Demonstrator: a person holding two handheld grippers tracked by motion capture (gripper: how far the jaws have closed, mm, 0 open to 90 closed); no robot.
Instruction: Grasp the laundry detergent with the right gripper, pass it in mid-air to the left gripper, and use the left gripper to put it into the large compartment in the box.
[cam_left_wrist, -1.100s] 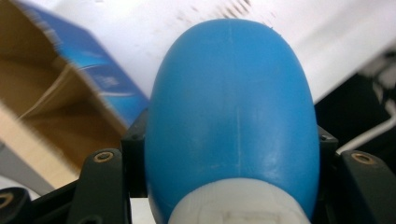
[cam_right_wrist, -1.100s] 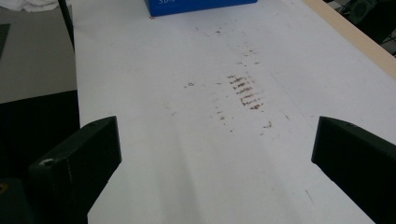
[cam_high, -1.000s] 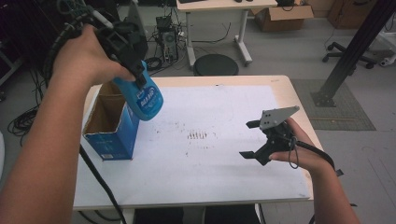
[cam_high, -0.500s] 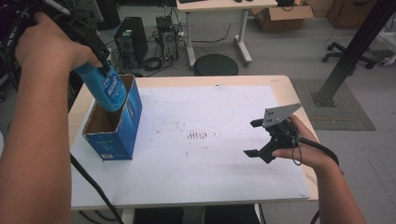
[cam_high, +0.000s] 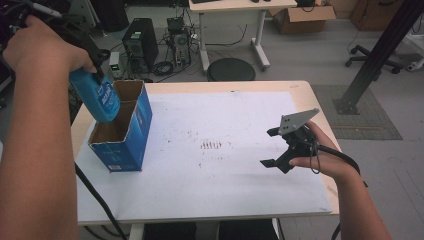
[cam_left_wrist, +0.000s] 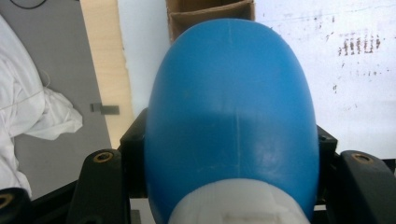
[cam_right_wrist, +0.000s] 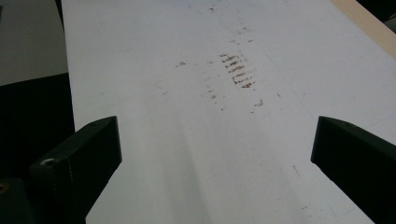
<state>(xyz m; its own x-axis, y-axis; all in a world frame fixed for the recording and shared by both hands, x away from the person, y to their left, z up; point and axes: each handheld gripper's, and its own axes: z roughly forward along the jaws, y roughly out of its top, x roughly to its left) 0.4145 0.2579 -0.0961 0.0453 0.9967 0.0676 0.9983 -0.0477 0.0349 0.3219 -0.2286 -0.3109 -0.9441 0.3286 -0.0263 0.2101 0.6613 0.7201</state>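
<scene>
As the high view looks down on it, the left tool pinches a glossy blue plastic bottle by its top, long axis tilted with the base down and rightward, just over the near-left compartment of the open blue cardboard box at the bench's far-left corner, while the right tool hovers well apart at the near right, jaws spread and empty. In the left gripper view, the bottle's smooth rounded body sits clamped between the black jaws, the brown cardboard divider straight ahead beyond its base. In the right gripper view, the jaws stand wide over the smudged white sheet.
</scene>
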